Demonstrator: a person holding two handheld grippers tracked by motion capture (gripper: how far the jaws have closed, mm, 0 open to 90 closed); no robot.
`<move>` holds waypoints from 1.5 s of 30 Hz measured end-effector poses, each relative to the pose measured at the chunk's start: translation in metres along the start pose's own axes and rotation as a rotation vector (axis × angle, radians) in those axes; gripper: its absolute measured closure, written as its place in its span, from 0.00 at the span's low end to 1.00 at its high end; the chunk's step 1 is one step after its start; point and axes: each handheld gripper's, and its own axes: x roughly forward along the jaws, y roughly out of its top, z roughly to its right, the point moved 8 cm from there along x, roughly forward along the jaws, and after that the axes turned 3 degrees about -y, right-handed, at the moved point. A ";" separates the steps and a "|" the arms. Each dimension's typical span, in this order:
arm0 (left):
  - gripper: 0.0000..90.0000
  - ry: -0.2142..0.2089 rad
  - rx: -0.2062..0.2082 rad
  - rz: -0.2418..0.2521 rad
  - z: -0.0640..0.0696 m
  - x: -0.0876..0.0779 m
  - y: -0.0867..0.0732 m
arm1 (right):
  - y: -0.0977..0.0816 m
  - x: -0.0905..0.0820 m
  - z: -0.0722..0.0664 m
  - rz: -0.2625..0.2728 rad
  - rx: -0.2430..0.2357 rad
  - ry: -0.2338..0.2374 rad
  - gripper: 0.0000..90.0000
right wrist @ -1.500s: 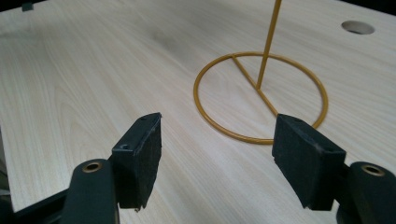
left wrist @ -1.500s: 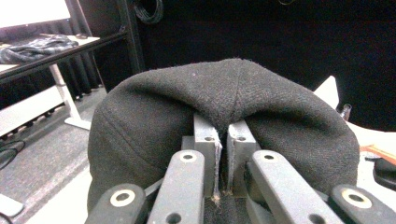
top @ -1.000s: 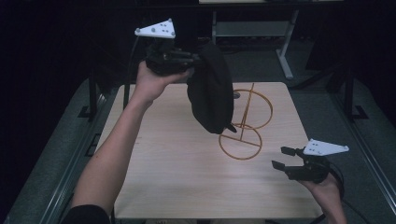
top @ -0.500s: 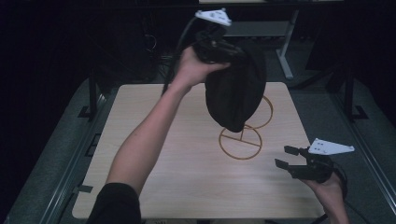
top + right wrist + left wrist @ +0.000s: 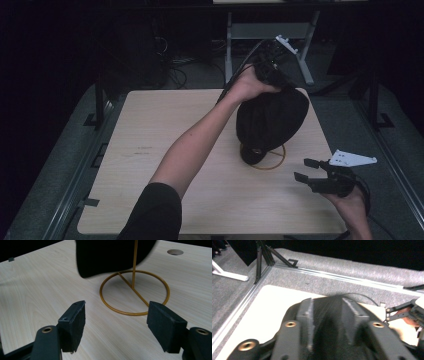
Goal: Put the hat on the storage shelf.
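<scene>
- gold wire stand [image 5: 134, 291]: standing on the wooden table [image 5: 150, 150], a ring base with one upright rod rising from its middle; this is the landmark for every item below.
- black hat [image 5: 270, 122]: hanging over the stand and hiding the rod's upper part in the high view; whether it is already resting on the rod cannot be told.
- left gripper [image 5: 270, 70]: reaching across from the person's side to above the far side of the stand, its jaws pinching the hat's dark fabric between them, as the left gripper view shows [image 5: 327, 322].
- right gripper [image 5: 117, 326]: waiting low on the near right of the stand, jaws spread wide with nothing between them, pointing at the ring base.
- progress, as a judgement: the hat appears to be arriving over the stand; seating it and letting go are not yet done.
</scene>
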 end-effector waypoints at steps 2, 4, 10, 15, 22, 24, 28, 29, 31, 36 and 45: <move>0.64 -0.009 0.004 0.002 0.003 -0.001 0.000 | 0.000 -0.001 0.000 0.001 0.002 0.000 0.34; 0.63 -0.005 0.008 -0.002 0.004 -0.001 -0.001 | 0.000 -0.002 0.000 0.003 0.002 -0.001 0.34; 0.60 -0.008 0.016 -0.008 0.009 -0.013 -0.003 | 0.001 -0.002 0.000 0.007 0.001 -0.003 0.33; 0.60 -0.004 0.016 0.005 0.011 -0.020 -0.004 | 0.001 -0.002 0.000 0.005 -0.002 -0.005 0.33; 0.58 -0.003 0.008 0.017 0.012 -0.032 -0.007 | -0.001 -0.002 -0.001 0.003 -0.001 -0.008 0.32; 0.57 0.002 0.006 0.022 0.012 -0.036 -0.007 | -0.001 -0.002 -0.001 0.004 0.004 -0.011 0.32; 0.56 -0.001 -0.006 0.035 0.011 -0.040 -0.008 | -0.001 -0.003 0.000 0.004 0.009 -0.014 0.32; 0.56 0.005 -0.010 0.035 0.009 -0.042 -0.009 | -0.001 -0.003 0.000 0.006 0.010 -0.016 0.32; 0.56 0.007 -0.014 0.036 0.008 -0.045 -0.010 | -0.001 -0.003 0.001 0.003 0.009 -0.018 0.32; 0.54 0.014 -0.025 0.041 0.006 -0.051 -0.013 | -0.003 -0.002 0.002 -0.005 0.010 -0.019 0.31; 0.54 0.021 -0.042 0.048 0.003 -0.060 -0.021 | -0.004 0.000 0.000 -0.013 0.007 -0.020 0.30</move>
